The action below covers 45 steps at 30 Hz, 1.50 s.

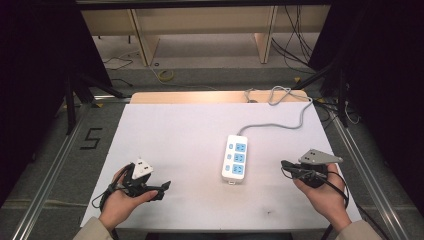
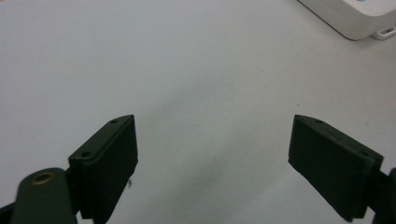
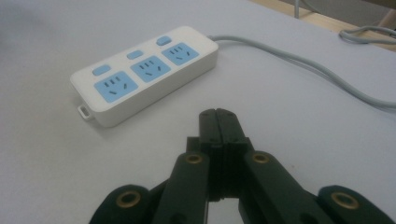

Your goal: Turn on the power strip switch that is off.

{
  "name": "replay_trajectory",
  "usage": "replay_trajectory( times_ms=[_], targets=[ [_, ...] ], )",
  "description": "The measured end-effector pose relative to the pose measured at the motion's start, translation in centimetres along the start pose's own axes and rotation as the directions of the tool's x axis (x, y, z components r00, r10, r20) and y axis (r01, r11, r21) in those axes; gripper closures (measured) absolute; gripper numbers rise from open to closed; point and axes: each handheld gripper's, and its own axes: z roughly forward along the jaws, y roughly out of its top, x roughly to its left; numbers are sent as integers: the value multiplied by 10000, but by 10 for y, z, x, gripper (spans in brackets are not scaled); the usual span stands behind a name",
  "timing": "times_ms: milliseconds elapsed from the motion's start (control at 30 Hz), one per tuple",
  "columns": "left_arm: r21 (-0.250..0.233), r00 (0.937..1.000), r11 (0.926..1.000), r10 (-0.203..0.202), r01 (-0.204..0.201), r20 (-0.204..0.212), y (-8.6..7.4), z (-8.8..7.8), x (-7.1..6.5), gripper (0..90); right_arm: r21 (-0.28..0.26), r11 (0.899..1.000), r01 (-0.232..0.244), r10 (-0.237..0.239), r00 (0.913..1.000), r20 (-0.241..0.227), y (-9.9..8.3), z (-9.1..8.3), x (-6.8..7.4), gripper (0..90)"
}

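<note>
A white power strip [image 1: 235, 159] with three blue sockets lies near the middle of the white table [image 1: 190, 130], its grey cable [image 1: 280, 122] running to the far right. In the right gripper view the power strip [image 3: 144, 74] lies ahead and to the left of my right gripper [image 3: 218, 114], whose jaws are pressed together with nothing between them. A hand holds that right gripper [image 1: 286, 165] low at the table's right. My left gripper [image 1: 164, 187] rests at the near left, pointing right. In its own view the left gripper [image 2: 214, 140] stands wide open over bare table, a corner of the strip [image 2: 355, 18] beyond.
The cable [image 3: 317, 70] coils at the far edge on a wooden board [image 1: 200, 96]. Dark stands and metal rails flank the table on both sides. Wooden furniture and loose cables sit on the floor behind.
</note>
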Motion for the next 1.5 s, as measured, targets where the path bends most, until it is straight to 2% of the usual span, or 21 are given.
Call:
replay_trajectory(
  times_ms=[500, 1500],
  targets=[
    [33, 10000, 10000, 93, -93, 7, 0, 0, 0, 154, -124, 9999, -77, 77, 10000, -25, 6, 7, 2, 900],
    [26, 10000, 10000, 78, -78, 1, 0, 0, 0, 155, -116, 9998, 188, -190, 9998, -118, 20, 22, 4, 900]
  ],
)
